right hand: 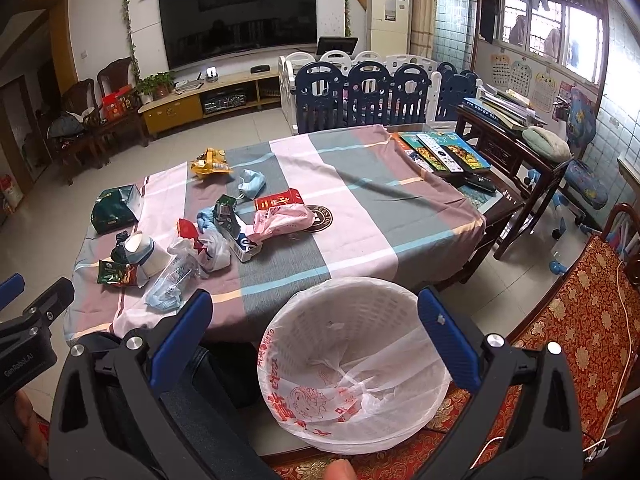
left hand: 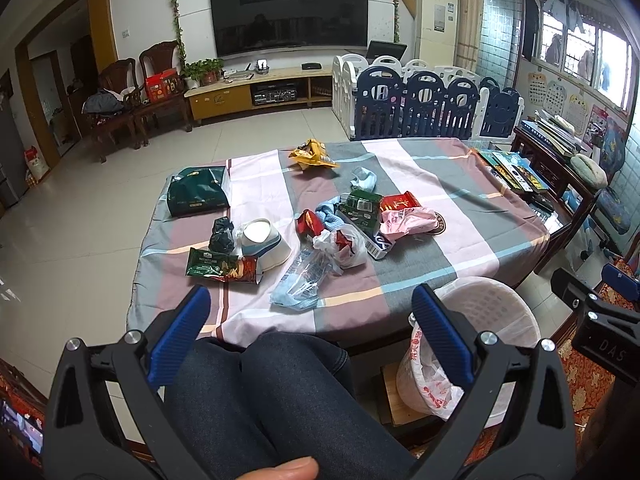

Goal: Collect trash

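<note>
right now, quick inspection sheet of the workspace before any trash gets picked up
surface: table under a striped cloth, wrappers spread on its left half
job's things: bin with a white liner, beside the table's near edge, no trash seen inside; yellow bag, face mask, green pouch, red packs, clear wrapper, white bowl, all on the cloth
clutter: books and remotes at the table's far right end
grippers: left gripper open, holding nothing; right gripper open over the bin, holding nothing
cables: white cord along the red patterned seat
surroundings: tv, playpen fence, wooden chairs, tiled floor
</note>
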`<control>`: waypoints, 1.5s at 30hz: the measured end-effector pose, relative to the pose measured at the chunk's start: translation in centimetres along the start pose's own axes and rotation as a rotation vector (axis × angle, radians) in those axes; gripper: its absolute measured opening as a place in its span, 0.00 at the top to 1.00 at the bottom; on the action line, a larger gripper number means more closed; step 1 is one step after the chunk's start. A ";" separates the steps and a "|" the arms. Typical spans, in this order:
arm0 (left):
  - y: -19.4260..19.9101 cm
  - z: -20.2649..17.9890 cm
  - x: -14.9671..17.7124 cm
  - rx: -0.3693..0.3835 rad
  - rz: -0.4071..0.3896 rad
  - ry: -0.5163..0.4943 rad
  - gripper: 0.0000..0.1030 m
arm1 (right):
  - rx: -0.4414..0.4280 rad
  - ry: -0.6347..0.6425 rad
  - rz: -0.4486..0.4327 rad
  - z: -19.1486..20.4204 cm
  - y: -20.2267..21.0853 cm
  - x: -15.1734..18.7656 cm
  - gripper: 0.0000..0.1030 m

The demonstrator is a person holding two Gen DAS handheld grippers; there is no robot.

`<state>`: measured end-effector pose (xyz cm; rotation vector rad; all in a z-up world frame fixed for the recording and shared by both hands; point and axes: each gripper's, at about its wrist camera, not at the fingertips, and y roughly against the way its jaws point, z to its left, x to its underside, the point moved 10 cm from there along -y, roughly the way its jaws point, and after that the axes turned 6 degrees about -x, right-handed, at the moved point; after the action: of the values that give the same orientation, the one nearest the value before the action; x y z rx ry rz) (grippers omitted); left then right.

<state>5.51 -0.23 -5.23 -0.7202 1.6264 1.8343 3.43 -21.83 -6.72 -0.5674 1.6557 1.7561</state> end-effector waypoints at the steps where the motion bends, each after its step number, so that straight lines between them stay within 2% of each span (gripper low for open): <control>1: 0.0 0.0 0.1 0.001 0.001 0.000 0.03 | -0.001 -0.002 0.004 0.0 -0.2 0.0 0.03; 45: -0.6 0.0 0.1 0.018 0.026 0.005 0.03 | 0.022 0.029 0.016 0.3 -1.1 0.0 0.03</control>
<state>5.88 -0.17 -5.67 -0.6998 1.6600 1.8353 4.19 -21.51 -7.46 -0.5735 1.7023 1.7464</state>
